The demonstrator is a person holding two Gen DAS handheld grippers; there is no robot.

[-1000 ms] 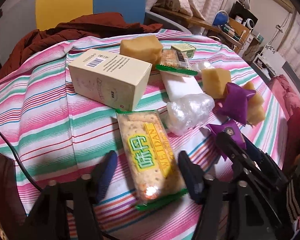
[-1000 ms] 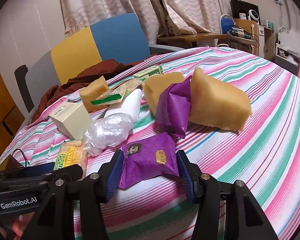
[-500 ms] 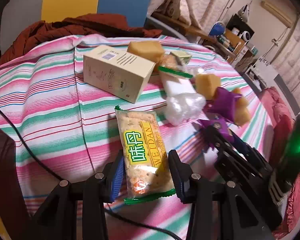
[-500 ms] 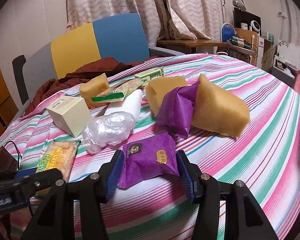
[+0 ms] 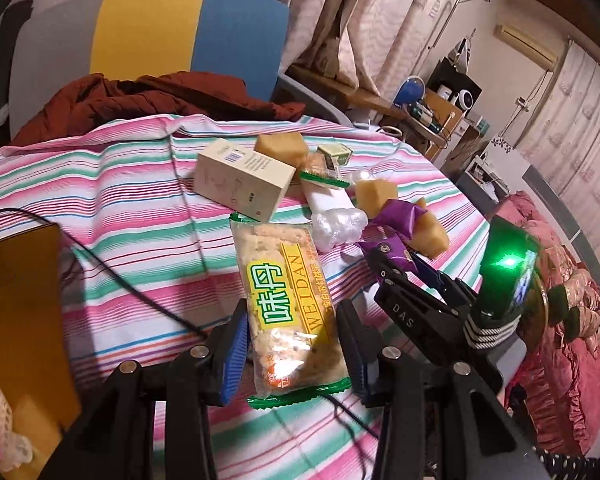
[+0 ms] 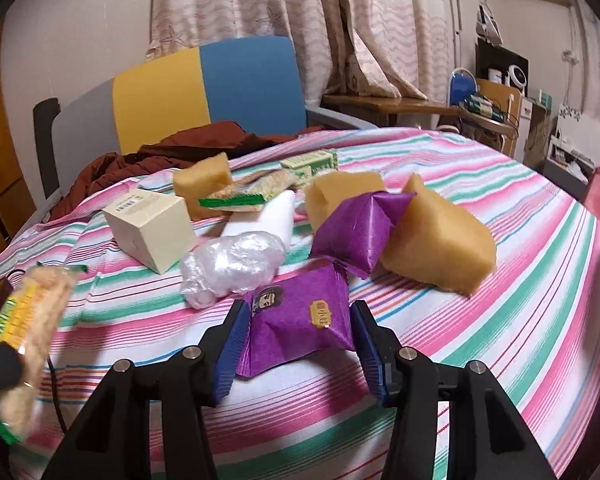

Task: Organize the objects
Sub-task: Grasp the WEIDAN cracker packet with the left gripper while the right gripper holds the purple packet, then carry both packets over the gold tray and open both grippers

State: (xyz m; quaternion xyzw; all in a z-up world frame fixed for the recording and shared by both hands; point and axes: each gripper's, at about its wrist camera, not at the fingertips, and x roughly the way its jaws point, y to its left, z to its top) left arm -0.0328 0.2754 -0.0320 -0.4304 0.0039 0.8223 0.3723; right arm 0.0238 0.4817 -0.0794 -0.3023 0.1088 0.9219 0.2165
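Note:
My left gripper (image 5: 290, 354) is shut on a cracker packet (image 5: 288, 300) with green and yellow print and holds it lifted above the striped tablecloth (image 5: 120, 208). The packet also shows blurred at the left of the right wrist view (image 6: 24, 320). My right gripper (image 6: 298, 346) is shut on a purple snack packet (image 6: 300, 320), held just above the cloth. The right gripper also shows at the right of the left wrist view (image 5: 412, 280).
On the cloth lie a cream box (image 6: 152, 228), a crumpled clear plastic wrap (image 6: 232, 264), several tan sponges (image 6: 440, 240), another purple packet (image 6: 356, 228), a white block (image 6: 276, 216) and a second cracker packet (image 6: 252, 192). A brown box (image 5: 20, 320) stands at left.
My left gripper closed on the cracker packet and lifted it up and back off the cloth. My right gripper stayed shut on the purple packet and rose slightly.

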